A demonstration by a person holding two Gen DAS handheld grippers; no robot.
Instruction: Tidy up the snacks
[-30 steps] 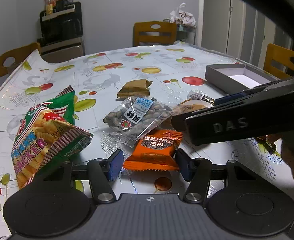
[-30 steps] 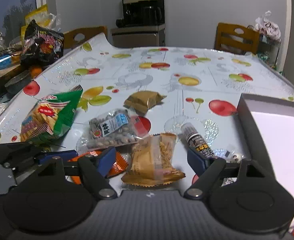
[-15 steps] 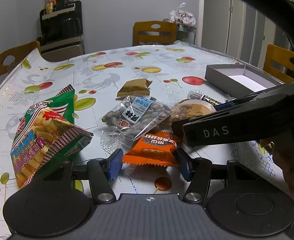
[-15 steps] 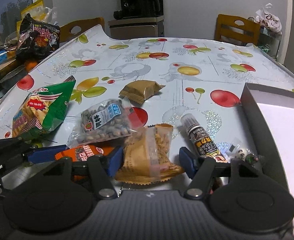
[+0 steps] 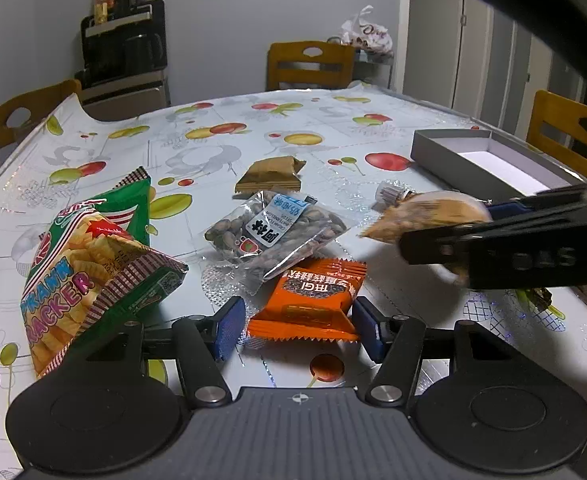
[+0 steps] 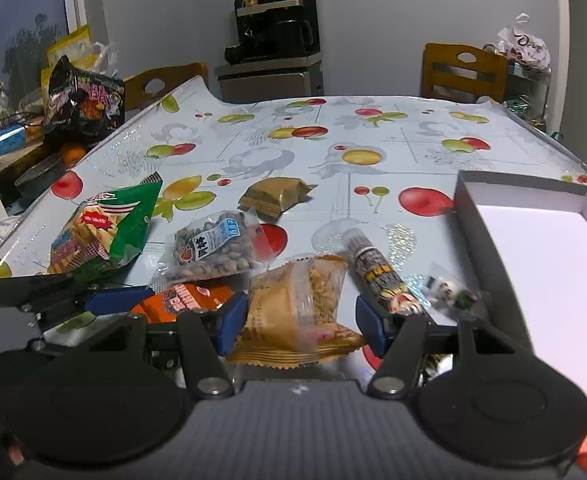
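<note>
My left gripper (image 5: 298, 326) is open, its blue pads on either side of an orange snack packet (image 5: 313, 300) that lies on the table. My right gripper (image 6: 300, 322) has closed in around a tan cracker packet (image 6: 297, 308), and the left wrist view shows that packet (image 5: 429, 214) lifted off the table between the fingers. A clear bag of nuts (image 5: 273, 232), a green prawn cracker bag (image 5: 89, 252) and a gold packet (image 5: 271, 174) lie nearby. A grey box with a white inside (image 6: 533, 248) stands to the right.
A small tube (image 6: 381, 276) and a tiny wrapped candy (image 6: 451, 292) lie beside the box. Wooden chairs (image 5: 309, 64) surround the table. A side table at far left holds black and yellow bags (image 6: 81, 104). A cabinet with appliances (image 6: 273, 48) stands at the back.
My right gripper has narrowed on the tan cracker packet and raised it off the table. My left gripper has stayed open around the orange packet.
</note>
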